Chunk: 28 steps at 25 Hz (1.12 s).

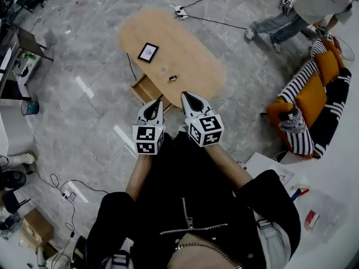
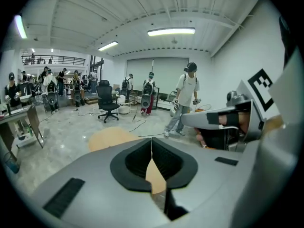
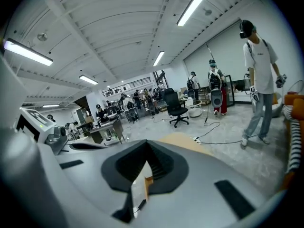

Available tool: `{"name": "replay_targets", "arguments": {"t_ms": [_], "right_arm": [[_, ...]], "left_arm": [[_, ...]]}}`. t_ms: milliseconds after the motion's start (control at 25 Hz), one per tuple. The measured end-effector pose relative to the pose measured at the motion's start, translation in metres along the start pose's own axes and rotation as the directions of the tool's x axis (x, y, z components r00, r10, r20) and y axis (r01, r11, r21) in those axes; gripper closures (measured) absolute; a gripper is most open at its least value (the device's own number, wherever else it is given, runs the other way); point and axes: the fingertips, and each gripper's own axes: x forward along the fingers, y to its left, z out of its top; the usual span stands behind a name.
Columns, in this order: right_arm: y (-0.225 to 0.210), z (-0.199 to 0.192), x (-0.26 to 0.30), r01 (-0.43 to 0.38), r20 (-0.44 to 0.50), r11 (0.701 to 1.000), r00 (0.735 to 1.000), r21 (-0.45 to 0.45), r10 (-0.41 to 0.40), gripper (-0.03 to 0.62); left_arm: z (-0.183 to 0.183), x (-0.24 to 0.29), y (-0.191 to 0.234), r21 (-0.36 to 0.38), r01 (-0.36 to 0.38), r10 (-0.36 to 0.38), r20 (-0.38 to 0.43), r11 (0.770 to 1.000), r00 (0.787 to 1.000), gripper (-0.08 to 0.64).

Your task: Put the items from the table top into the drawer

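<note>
An oval wooden table (image 1: 185, 49) stands ahead of me on the grey floor. On it lie a black-framed white square item (image 1: 148, 52) and a small dark item (image 1: 173, 78). Under the table's near edge a wooden drawer (image 1: 145, 89) stands pulled out. My left gripper (image 1: 152, 109) hangs just short of the drawer, jaws shut with nothing between them. My right gripper (image 1: 189, 98) is beside it near the table's near edge, also shut and empty. The left gripper view shows the jaws (image 2: 152, 144) meeting, with the table (image 2: 107, 137) beyond. The right gripper view shows closed jaws (image 3: 145, 148).
A striped sofa with orange cushions (image 1: 314, 100) stands at the right. A person (image 1: 303, 10) stands beyond the table, near a power strip with cables (image 1: 179, 10). A white table with small things (image 1: 291, 189) is at my right. An office chair (image 2: 108, 103) stands far off.
</note>
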Motion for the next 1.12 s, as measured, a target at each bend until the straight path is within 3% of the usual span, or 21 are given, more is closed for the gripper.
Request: {"name": "replay_targets", "arguments": {"t_ms": [360, 600, 1120], "right_arm": [[0.001, 0.001, 0.029, -0.027, -0.032, 1.0, 0.999, -0.007, 0.027, 0.583], [-0.002, 0.005, 0.057, -0.012, -0.045, 1.0, 0.999, 0.003, 0.012, 0.583], [0.005, -0.003, 0.148, 0.072, -0.138, 0.997, 0.988, 0.03, -0.068, 0.583]], "left_arm": [[-0.007, 0.01, 0.02, -0.038, -0.016, 0.015, -0.029, 0.999, 0.999, 0.546], [-0.003, 0.027, 0.039, -0.027, 0.006, -0.007, -0.041, 1.0, 0.999, 0.545], [-0.008, 0.067, 0.136, -0.012, 0.055, -0.056, -0.112, 0.998, 0.992, 0.545]]}}
